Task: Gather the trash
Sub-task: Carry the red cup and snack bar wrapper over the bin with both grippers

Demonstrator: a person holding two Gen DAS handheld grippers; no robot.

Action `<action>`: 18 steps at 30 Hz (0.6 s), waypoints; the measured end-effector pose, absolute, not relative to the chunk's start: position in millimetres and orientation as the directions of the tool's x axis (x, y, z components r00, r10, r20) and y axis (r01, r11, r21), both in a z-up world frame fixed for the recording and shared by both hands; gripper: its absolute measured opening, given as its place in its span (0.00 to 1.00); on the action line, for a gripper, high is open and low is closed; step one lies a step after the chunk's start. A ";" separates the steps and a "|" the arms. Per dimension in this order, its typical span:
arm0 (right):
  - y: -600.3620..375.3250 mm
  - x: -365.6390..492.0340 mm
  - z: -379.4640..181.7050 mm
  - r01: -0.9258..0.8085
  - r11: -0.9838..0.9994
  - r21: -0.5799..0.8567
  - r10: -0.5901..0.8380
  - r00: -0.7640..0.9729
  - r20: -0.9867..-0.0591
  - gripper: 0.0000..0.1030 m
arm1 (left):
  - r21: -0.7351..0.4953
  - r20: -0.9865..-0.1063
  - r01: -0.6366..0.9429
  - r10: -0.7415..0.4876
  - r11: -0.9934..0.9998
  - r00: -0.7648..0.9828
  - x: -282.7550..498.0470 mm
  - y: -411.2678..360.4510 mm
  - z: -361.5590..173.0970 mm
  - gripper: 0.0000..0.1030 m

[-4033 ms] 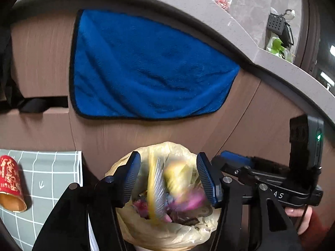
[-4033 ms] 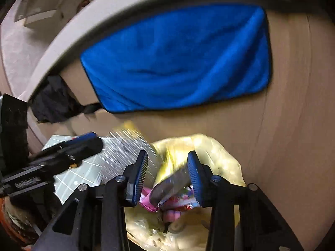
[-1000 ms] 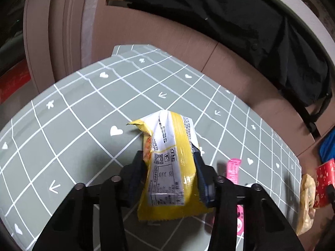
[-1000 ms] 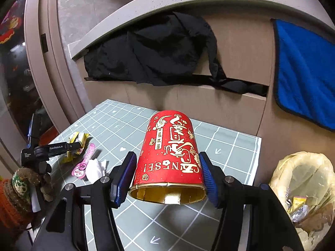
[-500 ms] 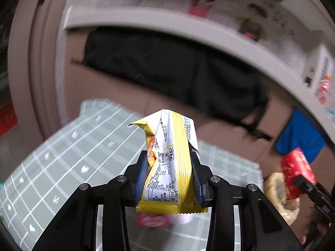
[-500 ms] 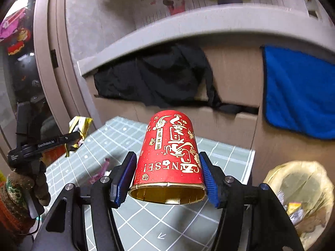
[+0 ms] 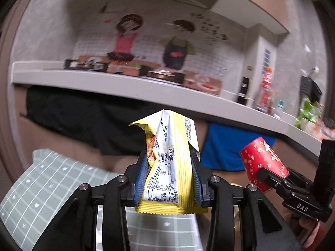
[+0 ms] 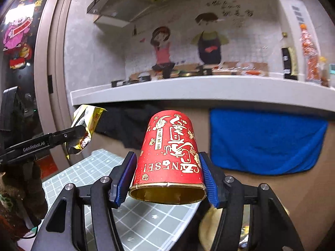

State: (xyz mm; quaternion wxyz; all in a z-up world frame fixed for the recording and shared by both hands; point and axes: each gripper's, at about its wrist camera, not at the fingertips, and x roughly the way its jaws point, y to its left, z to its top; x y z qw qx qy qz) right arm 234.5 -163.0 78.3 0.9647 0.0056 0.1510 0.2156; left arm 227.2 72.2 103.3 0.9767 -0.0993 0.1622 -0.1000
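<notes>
Left gripper (image 7: 168,177): jaws pinching a yellow snack wrapper (image 7: 170,165) by its lower half, held upright in the air above the green grid mat (image 7: 52,179); its crimped bottom edge hangs below the pads, its torn top stands free.

Right gripper (image 8: 169,177): jaws pinching a red paper cup (image 8: 170,152) across its wall near the rim, mouth toward the camera, base tilted up and away; carried above the mat's right edge.

Mat: its far edge meets the brown cabinet front (image 8: 272,188); open air lies above it.

Counter ledge (image 8: 188,90): overhangs the cabinet at 12 o'clock of both grippers. A black cloth (image 7: 83,117) and a blue towel (image 8: 261,142) hang below it.

Left view only: the cup at 3 o'clock, held in the other tool, in front of the towel.

Right view only: the wrapper at 9 o'clock, clear of the cup; a yellowish bag (image 8: 209,228) at 5 o'clock below the fingers, its contents mostly hidden; a door frame (image 8: 52,62) at 10 o'clock.
</notes>
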 end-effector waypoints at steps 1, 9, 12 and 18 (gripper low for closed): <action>-169.3 232.2 80.3 -0.404 0.912 0.073 0.408 0.868 -0.282 0.55 | -0.225 -0.295 0.177 -0.241 0.958 0.925 228.5 62.5 104.6 0.38; -215.1 220.7 84.1 -0.327 0.942 0.078 0.336 0.903 -0.268 0.55 | -0.186 -0.308 0.282 -0.328 0.941 0.893 236.3 -4.9 101.6 0.38; -228.2 218.6 81.7 -0.300 0.951 0.072 0.308 0.911 -0.273 0.55 | -0.198 -0.321 0.311 -0.362 0.929 0.875 239.9 -20.9 93.1 0.38; -253.1 216.8 76.7 -0.249 0.966 0.062 0.256 0.923 -0.287 0.55 | -0.217 -0.345 0.367 -0.423 0.904 0.838 250.5 -54.8 77.6 0.38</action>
